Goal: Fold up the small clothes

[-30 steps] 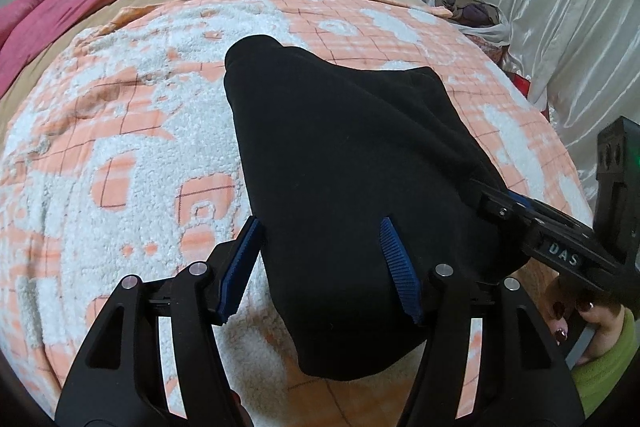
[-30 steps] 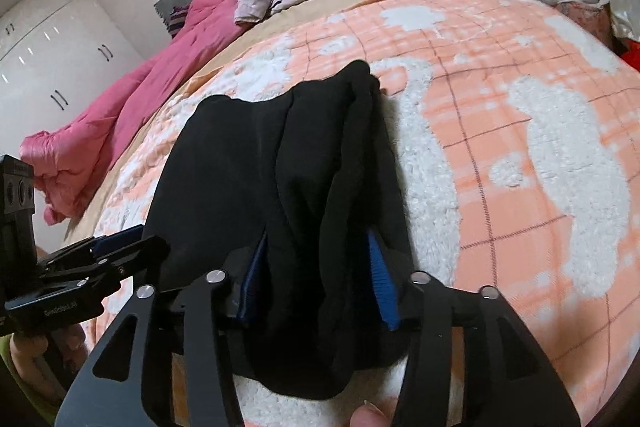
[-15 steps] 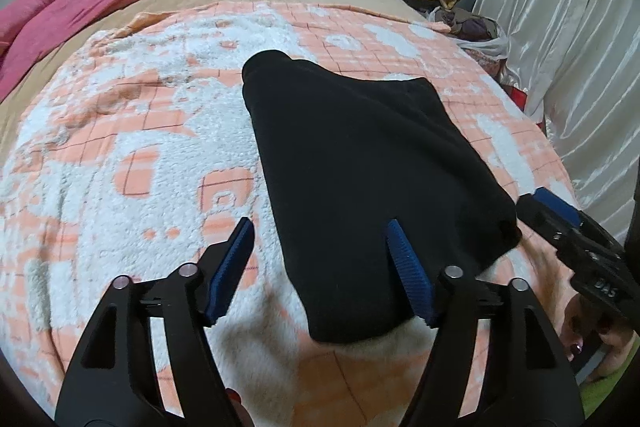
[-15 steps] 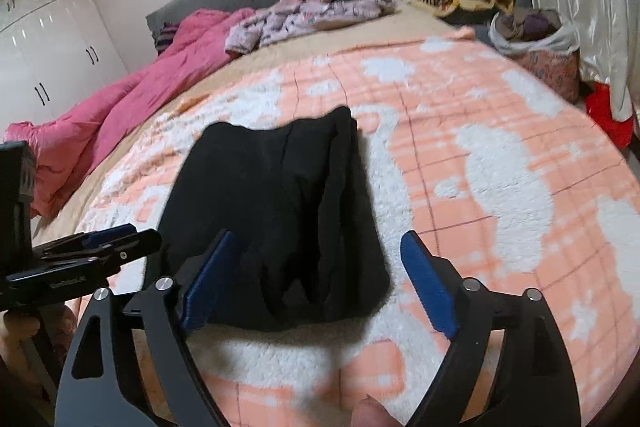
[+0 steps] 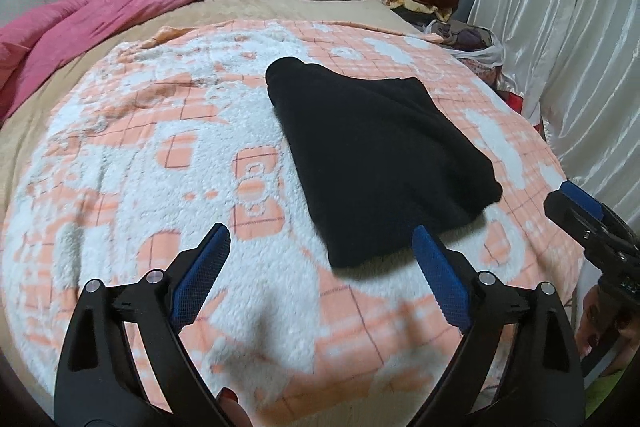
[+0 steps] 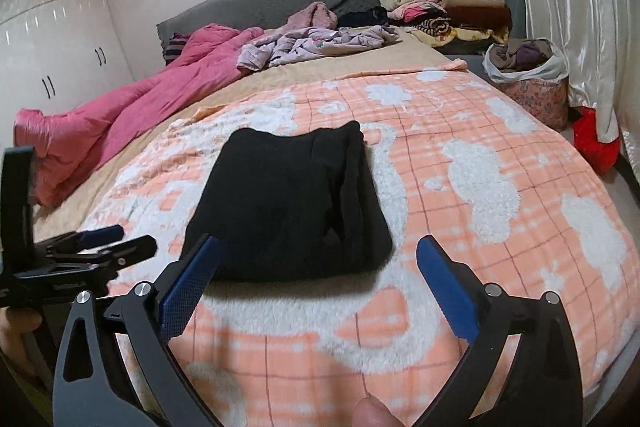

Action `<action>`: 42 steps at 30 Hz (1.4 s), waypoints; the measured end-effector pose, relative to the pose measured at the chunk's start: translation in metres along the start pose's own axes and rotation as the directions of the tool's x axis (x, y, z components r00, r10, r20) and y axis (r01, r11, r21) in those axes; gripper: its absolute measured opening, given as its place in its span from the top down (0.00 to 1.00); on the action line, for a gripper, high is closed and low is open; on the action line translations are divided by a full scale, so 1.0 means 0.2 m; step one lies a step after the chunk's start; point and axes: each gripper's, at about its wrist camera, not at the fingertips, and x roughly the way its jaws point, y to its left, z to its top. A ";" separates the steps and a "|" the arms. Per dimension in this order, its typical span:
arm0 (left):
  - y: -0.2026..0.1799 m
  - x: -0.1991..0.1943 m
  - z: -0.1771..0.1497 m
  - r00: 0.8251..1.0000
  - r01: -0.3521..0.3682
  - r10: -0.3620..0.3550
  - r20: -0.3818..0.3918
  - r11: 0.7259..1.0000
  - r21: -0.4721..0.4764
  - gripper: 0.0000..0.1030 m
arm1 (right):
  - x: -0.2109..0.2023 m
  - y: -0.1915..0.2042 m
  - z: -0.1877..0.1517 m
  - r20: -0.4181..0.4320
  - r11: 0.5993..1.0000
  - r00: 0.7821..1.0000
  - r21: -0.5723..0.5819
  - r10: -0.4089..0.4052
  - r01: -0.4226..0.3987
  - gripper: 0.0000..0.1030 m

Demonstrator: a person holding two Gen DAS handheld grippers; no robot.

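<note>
Left wrist view: we find the left hand-held gripper [image 5: 320,251] just spread, off the black garment [image 5: 376,155] now ahead-right on the blanket [image 5: 160,155].

Right wrist view: right hand-held gripper [image 6: 316,259] likewise spread, empty; this fold appears complete.

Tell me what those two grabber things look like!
Both are black plastic. The left gripper and right gripper each have two angled fingers with bumpy blue pads, triangle cut-outs and silver screws. Small white lettering marks each one's side. A green sleeve peeks out, and the fingernails are painted dark.
</note>
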 end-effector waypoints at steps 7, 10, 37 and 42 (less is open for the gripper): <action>0.00 -0.09 -0.11 1.000 0.010 -0.010 0.018 1.000 -0.002 0.09 | -0.04 0.01 -0.12 -0.035 1.000 0.999 0.012 -0.003 0.004 0.04; 0.02 -0.11 -0.17 1.000 0.006 -0.005 0.020 1.000 -0.023 0.09 | -0.05 0.03 -0.17 -0.050 1.000 0.999 0.001 -0.007 0.007 0.04; 0.07 -0.16 -0.30 0.999 -0.050 0.050 -0.004 0.997 -0.063 0.09 | -0.07 0.10 -0.28 -0.092 1.000 0.996 -0.017 -0.007 0.005 0.04; 0.06 -0.16 -0.30 0.998 -0.062 0.062 -0.011 0.996 -0.061 0.09 | -0.07 0.10 -0.30 -0.094 1.000 0.996 -0.023 -0.004 0.002 0.04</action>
